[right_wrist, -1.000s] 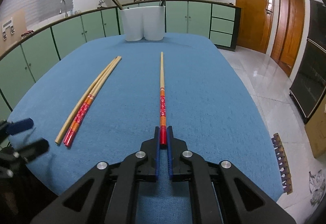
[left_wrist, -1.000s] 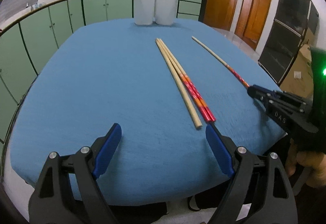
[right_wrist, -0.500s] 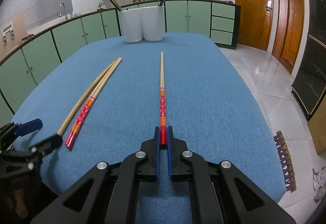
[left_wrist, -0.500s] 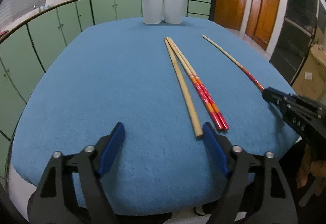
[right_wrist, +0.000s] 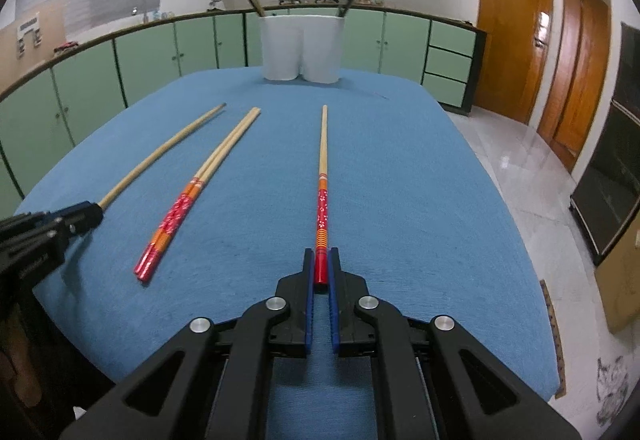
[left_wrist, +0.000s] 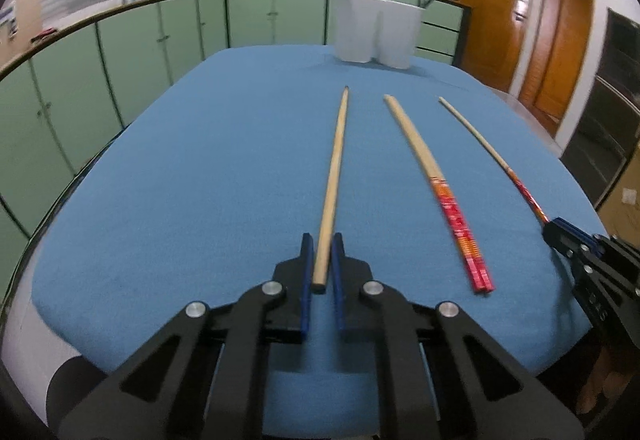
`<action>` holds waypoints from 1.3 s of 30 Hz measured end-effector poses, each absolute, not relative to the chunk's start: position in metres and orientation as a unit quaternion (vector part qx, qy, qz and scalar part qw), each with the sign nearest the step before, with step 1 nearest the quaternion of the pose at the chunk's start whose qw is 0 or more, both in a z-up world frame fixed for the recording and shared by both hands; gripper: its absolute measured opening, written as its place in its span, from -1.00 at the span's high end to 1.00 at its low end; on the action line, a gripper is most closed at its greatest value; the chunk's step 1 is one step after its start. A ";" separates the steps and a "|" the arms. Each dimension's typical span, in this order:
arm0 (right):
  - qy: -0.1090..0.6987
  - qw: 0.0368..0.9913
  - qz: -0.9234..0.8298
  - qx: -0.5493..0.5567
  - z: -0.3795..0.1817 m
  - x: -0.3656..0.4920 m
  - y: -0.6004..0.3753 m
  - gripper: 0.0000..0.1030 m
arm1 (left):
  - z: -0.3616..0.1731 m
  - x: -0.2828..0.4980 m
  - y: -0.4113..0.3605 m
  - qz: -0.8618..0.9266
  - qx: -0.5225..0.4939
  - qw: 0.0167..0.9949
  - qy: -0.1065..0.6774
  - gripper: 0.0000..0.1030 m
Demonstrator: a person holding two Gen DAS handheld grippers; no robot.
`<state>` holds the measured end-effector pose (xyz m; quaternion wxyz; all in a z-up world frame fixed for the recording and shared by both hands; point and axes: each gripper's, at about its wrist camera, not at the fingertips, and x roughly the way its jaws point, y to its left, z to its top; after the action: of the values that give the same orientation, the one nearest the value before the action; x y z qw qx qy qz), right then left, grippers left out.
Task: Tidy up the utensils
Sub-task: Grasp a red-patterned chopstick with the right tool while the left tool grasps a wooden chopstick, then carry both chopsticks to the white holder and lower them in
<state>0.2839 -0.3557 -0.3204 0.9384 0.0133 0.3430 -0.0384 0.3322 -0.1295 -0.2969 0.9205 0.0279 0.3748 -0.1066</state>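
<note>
Worktop, blue cloth-covered [right_wrist: 400, 176]: one. White twin-compartment plastic utensil holder [right_wrist: 302, 48]: one, upright at the far edge, a few sticks inside. Long chopsticks on the cloth: four.
- Plain pale wooden chopstick [left_wrist: 334, 176]: one, near end clamped in the closed jaws of the left gripper [left_wrist: 321, 260], which tilts downward.
- Red-and-orange-handled wooden chopsticks, paired [right_wrist: 192, 196]: two, lying loose between the grippers.
- Single red-handled wooden chopstick [right_wrist: 322, 196]: one, near end pinched in the closed jaws of the right gripper [right_wrist: 321, 268], also tilted down.
</note>
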 end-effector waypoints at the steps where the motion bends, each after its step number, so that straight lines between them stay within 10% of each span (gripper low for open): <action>1: 0.343 0.939 -0.031 0.014 -0.320 0.283 -0.354 0.87 | -0.296 0.332 -0.127 -0.106 0.028 0.921 0.375 0.84; 8: 0.345 0.938 -0.021 0.021 -0.320 0.279 -0.353 0.86 | -0.295 0.332 -0.127 -0.130 0.034 0.916 0.379 0.49; 12: 0.349 0.937 -0.018 0.020 -0.319 0.281 -0.353 0.87 | -0.294 0.333 -0.125 -0.157 0.022 0.910 0.384 0.86; 39: 0.350 0.937 0.018 -0.008 -0.099 0.351 -0.374 0.89 | -0.097 0.382 -0.126 -0.226 0.038 0.924 0.307 0.88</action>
<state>0.3508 -0.3738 -0.0987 0.9366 -0.0078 0.3499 0.0175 0.3821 -0.1263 -0.0968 0.9239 0.0381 0.3065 -0.2259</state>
